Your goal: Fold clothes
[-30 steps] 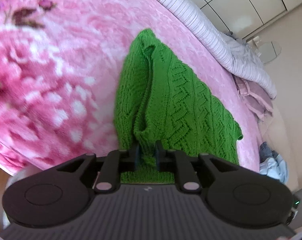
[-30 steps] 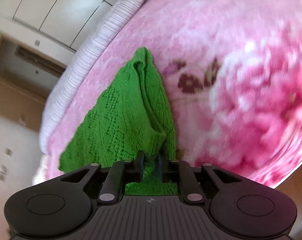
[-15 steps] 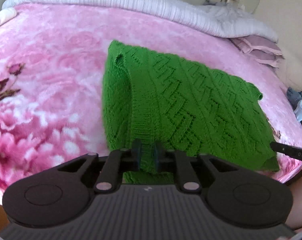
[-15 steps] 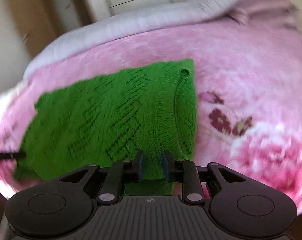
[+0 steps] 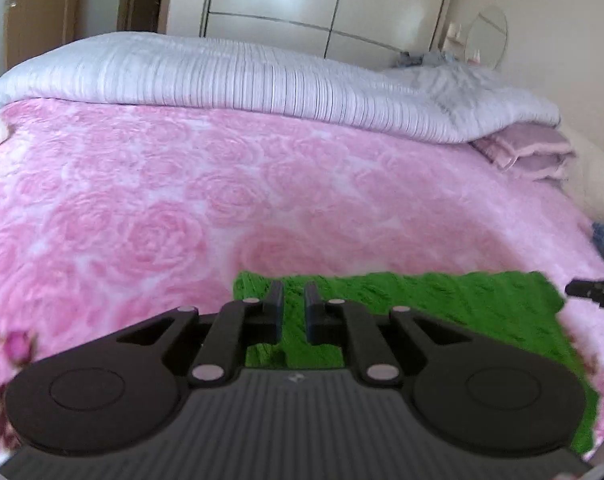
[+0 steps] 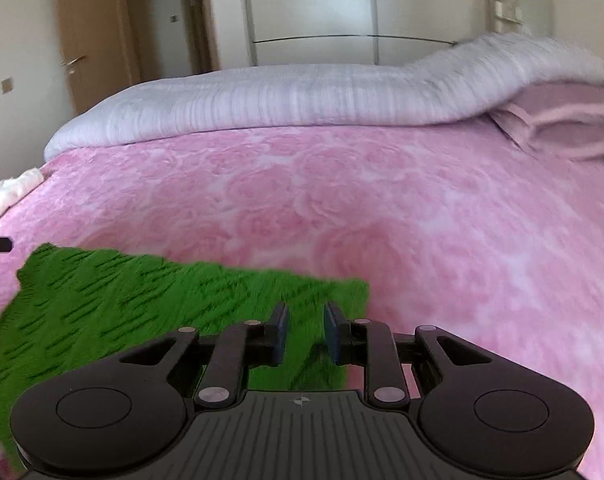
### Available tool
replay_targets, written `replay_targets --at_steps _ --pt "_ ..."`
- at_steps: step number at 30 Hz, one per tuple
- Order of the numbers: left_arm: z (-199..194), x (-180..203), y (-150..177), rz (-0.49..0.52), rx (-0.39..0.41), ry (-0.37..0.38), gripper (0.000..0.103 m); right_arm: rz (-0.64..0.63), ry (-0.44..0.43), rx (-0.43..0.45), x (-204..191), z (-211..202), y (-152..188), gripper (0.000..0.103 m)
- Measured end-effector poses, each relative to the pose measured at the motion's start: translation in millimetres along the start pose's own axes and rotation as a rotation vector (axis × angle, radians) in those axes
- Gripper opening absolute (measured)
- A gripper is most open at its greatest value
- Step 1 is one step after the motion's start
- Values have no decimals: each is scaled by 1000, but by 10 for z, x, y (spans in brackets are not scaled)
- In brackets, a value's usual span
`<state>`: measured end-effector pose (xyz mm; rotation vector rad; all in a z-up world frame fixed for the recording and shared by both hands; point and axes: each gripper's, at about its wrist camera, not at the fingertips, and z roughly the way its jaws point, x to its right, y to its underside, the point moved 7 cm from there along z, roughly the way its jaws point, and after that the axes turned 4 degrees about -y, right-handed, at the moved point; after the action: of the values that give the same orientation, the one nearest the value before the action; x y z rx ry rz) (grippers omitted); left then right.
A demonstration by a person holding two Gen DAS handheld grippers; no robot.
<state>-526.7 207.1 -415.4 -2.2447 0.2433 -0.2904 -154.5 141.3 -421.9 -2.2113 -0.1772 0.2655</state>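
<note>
- Pink rose-patterned blanket (image 5: pixel 150 208) covers the bed; a striped white duvet (image 5: pixel 242 76) lies along its far edge.
- Green knit sweater (image 6: pixel 114 300) lies at the bed's near edge, spanning both claws.
- Left claw (image 5: pixel 293 312), closing, pinches the sweater's left end.
- Right claw (image 6: pixel 305 334), partly spread, has knit between its pads.
- Recommended: keep both ends level and taut, and align edges before lowering.

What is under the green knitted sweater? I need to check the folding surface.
Around the green knitted sweater shows the pink rose-patterned blanket, which probably runs on beneath it. Whatever lies directly under the knit is covered.
</note>
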Motion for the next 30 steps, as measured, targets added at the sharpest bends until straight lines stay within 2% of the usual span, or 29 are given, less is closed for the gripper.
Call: replay_targets --at_steps 4,5,6,8,13,14,15,17,19,23,25,26,27,28,29,30 --pt "413 -101 222 23 -83 -9 8 -43 31 -57 159 367 162 24" --pt "480 -129 296 21 -94 -2 9 -43 41 -66 239 432 258 25" --pt "477 -151 336 18 -71 9 9 -39 49 -74 317 491 349 25" --pt "463 -182 347 11 -58 21 9 43 6 -48 444 455 398 27" --pt "351 -268 143 -62 -79 55 8 275 -73 -54 695 321 281 28" --pt "314 -300 99 -92 -74 66 10 310 -83 -45 737 289 234 28" --pt "295 -338 55 -126 -72 75 17 355 -84 -31 801 263 197 29" --pt "356 -452 -19 -220 -82 83 30 444 -86 -3 929 215 125 45" --pt "464 -564 20 -323 -116 105 31 523 -97 12 1039 242 102 52" --pt "710 -736 154 -540 -189 177 30 680 -163 -1 1147 405 115 53" --pt "775 -767 207 -624 -188 217 31 698 -181 -10 1126 483 126 53" --pt "788 -773 216 -634 -179 221 28 702 -184 -11 1114 513 127 40" --pt "786 -780 215 -631 -168 222 21 704 -186 -13 1102 542 129 22" --pt "768 -782 210 -623 -151 221 16 695 -181 -16 1092 556 126 11" --pt "743 -781 198 -605 -131 211 5 684 -175 -19 1081 568 121 9" --pt "700 -771 165 -557 -104 175 6 645 -156 -10 1063 548 103 8"
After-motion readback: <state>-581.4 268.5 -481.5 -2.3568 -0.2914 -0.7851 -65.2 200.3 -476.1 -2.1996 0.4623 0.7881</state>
